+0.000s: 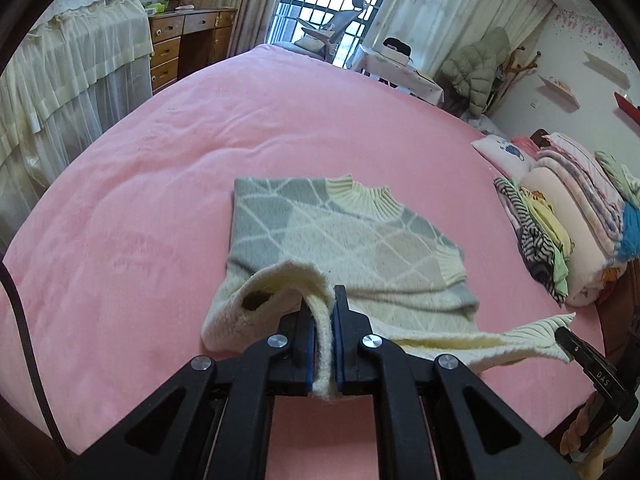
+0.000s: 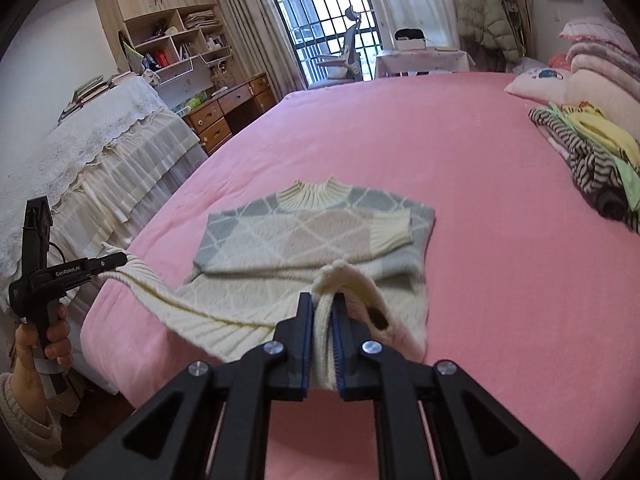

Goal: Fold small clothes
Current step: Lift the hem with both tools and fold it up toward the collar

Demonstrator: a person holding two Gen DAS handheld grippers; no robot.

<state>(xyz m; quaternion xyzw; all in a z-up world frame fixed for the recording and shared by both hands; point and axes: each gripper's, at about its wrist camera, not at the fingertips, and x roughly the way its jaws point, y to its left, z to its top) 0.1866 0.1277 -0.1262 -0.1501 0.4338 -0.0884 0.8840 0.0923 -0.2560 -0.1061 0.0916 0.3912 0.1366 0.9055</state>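
Note:
A small knit sweater (image 1: 328, 232) (image 2: 304, 236) with a grey, beige and cream diamond pattern lies front up on the pink bed (image 1: 180, 152) (image 2: 500, 220), collar at the far side. A cream cuff (image 2: 390, 228) is folded across its front. My left gripper (image 1: 322, 296) is shut on the cream ribbed hem at one corner and shows in the right wrist view (image 2: 120, 258). My right gripper (image 2: 322, 298) is shut on the hem's other corner and shows in the left wrist view (image 1: 560, 334). The hem hangs stretched between them, raised off the bed.
A heap of striped and yellow clothes (image 1: 536, 240) (image 2: 592, 152) lies at the right of the bed beside folded blankets (image 1: 572, 208) and a pillow (image 2: 540, 80). A lace-covered piece of furniture (image 2: 100, 152) and a wooden desk (image 1: 180, 40) stand past the left edge.

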